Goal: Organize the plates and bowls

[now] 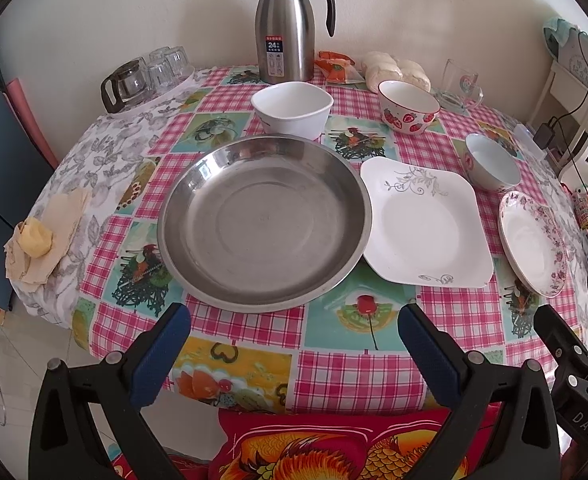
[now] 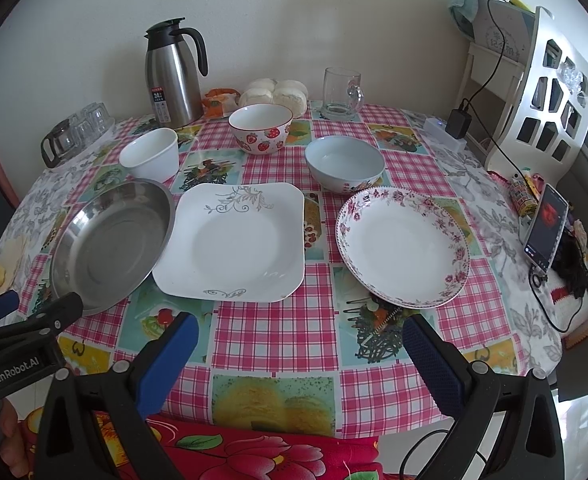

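Plates and bowls untouched; each hand-held gripper (image 1: 294,344) (image 2: 299,344) gapes wide, empty.

Strawberry-print bowl (image 2: 261,130); pink-floral-rimmed plate (image 2: 401,246); pink-checked, perhaps vinyl, tablecloth (image 2: 278,336).

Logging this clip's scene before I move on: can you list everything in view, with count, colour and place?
Steel pan: 1, silver, front left.
Square plate: 1, white, centre; the pan's rim overlaps its left edge.
Floral plate: 1, white with pink flowers, front right.
Bowls: 3; plain white, strawberry-patterned, pale blue, in a row behind the plates.
Thermos jug: 1, steel and black, back left.
Glass mug: 1, clear, back.
Buns: white, back; count unclear.
Phone: 1, right edge.
Tablecloth: pink check.
Left tongs: open, empty.
Right tongs: open, empty.
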`<state>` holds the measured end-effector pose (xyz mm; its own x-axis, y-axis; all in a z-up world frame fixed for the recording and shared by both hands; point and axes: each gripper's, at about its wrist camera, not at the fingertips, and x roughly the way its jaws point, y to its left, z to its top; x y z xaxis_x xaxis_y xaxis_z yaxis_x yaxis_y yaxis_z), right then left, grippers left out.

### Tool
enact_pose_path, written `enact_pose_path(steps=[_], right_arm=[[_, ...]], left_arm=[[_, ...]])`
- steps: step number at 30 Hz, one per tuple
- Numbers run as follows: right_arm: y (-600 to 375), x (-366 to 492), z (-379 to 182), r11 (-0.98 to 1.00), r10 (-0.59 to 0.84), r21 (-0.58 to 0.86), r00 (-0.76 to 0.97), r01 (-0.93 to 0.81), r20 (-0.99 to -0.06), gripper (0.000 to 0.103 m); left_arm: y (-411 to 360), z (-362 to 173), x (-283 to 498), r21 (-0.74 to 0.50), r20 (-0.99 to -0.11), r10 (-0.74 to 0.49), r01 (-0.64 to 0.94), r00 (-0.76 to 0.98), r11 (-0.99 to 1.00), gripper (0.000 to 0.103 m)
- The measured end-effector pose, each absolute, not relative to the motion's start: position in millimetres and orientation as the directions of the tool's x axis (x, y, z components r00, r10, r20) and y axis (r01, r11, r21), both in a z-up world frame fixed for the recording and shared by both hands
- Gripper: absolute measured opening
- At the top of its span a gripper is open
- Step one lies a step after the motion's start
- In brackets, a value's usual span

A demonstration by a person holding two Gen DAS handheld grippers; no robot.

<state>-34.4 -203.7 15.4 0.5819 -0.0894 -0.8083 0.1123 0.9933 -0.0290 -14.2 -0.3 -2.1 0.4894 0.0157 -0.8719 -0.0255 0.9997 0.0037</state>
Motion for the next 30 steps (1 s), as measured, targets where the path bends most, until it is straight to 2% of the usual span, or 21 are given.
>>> enact_pose_path(steps=[5,15,30], right_arm=[[-209,-31,13,0.994,-0.051,0.011,0.564,0.106,-0.825,0.103],[-216,-17,8,0.990,-0.012,0.063,0.524,0.125,-0.852,0.103],[-192,52,33,0.981,0.075,0.169,0.608,0.099,-0.790,0.103]], left_arm=[[9,-8,-5,-0.075,-0.898,-0.052,-0.037,0.436,0.996,0.103],[12,-16,11,-0.133,-0.915,-0.100,-0.057,0.390,0.989,0.103],[77,8,66,-0.187,-0.871,-0.075,-0.187,0.486,0.964,0.103]])
